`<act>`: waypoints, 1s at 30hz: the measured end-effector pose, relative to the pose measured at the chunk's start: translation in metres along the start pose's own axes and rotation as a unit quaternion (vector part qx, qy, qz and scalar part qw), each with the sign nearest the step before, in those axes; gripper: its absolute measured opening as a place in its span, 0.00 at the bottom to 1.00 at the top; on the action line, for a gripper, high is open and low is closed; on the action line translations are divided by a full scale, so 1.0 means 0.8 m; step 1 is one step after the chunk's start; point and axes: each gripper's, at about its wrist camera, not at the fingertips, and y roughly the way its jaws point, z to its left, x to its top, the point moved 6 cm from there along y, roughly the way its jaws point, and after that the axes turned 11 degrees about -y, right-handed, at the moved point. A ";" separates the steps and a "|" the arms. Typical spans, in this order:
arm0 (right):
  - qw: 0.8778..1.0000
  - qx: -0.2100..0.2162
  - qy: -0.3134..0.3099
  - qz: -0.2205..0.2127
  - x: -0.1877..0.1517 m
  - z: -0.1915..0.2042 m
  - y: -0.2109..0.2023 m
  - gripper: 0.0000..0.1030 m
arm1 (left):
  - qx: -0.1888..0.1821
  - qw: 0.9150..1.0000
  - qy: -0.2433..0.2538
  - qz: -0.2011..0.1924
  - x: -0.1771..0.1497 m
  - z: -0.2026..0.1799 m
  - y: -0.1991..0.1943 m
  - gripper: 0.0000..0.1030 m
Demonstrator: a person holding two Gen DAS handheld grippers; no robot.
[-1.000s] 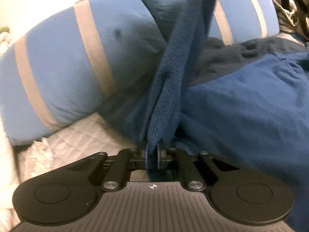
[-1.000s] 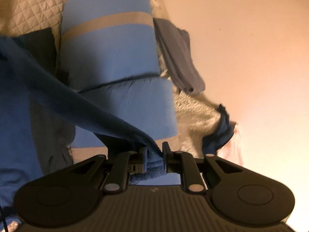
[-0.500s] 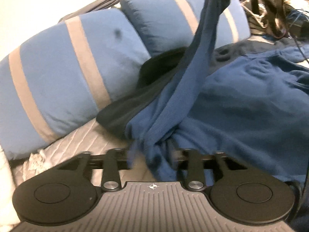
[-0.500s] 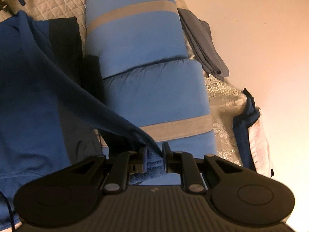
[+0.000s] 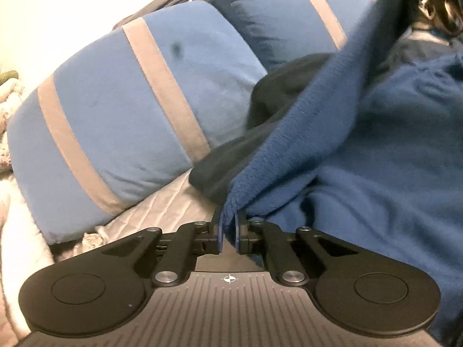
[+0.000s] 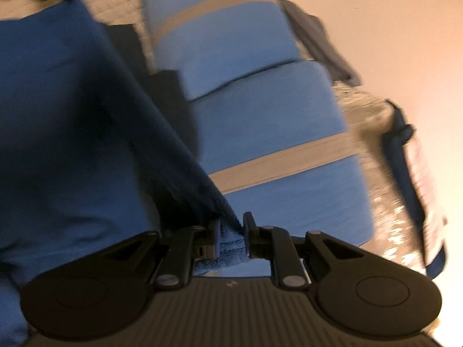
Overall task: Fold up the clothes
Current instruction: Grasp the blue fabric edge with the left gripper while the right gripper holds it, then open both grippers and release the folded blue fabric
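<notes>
Left gripper [image 5: 228, 232] and right gripper [image 6: 231, 238] (both closed) pinch blue fleece [image 5: 361, 156] edge.

The blue garment [image 5: 376, 150] is fuzzy, matt fleece cloth. The striped pillows [image 5: 121, 121] are smooth woven cotton-like cloth with flat grey bands. The bedspread [image 5: 162, 211] is pale quilted fabric. The left gripper [image 5: 228, 231] is matt black plastic with shiny metal pivot pins.

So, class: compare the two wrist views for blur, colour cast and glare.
Left wrist view: mostly sharp, neutral light, the wall blown out white. Right wrist view: motion-smeared striped pillows and blue garment, with a warm orange cast on the wall.
</notes>
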 end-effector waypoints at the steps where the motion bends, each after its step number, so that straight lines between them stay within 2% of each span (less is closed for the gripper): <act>1: 1.000 0.010 -0.005 -0.003 -0.004 0.022 -0.004 0.15 | 0.005 1.000 0.007 0.006 -0.004 0.001 0.003 0.08; 8: 0.995 0.070 -0.062 -0.018 -0.018 0.180 -0.028 0.15 | 0.032 0.996 0.070 0.048 -0.035 -0.015 0.020 0.09; 12: 0.990 0.123 -0.064 -0.019 -0.020 0.231 -0.038 0.15 | 0.042 0.993 0.090 0.057 -0.038 -0.018 0.024 0.09; 16: 0.985 0.167 -0.028 -0.020 -0.014 0.241 -0.042 0.15 | 0.039 0.992 0.091 0.072 -0.037 -0.012 0.032 0.11; 19: 0.984 0.175 -0.028 -0.017 -0.013 0.245 -0.042 0.15 | 0.043 0.989 0.119 0.071 -0.030 -0.013 0.037 0.11; 23: 0.982 0.189 -0.007 -0.020 -0.011 0.244 -0.046 0.15 | 0.040 0.990 0.112 0.076 -0.029 -0.012 0.044 0.13; 27: 0.980 0.196 0.012 -0.025 -0.011 0.241 -0.052 0.16 | 0.039 0.988 0.127 0.076 -0.037 -0.013 0.048 0.19; 30: 0.980 0.197 0.006 -0.023 -0.008 0.243 -0.051 0.16 | 0.033 0.991 0.102 0.084 -0.029 -0.008 0.055 0.20</act>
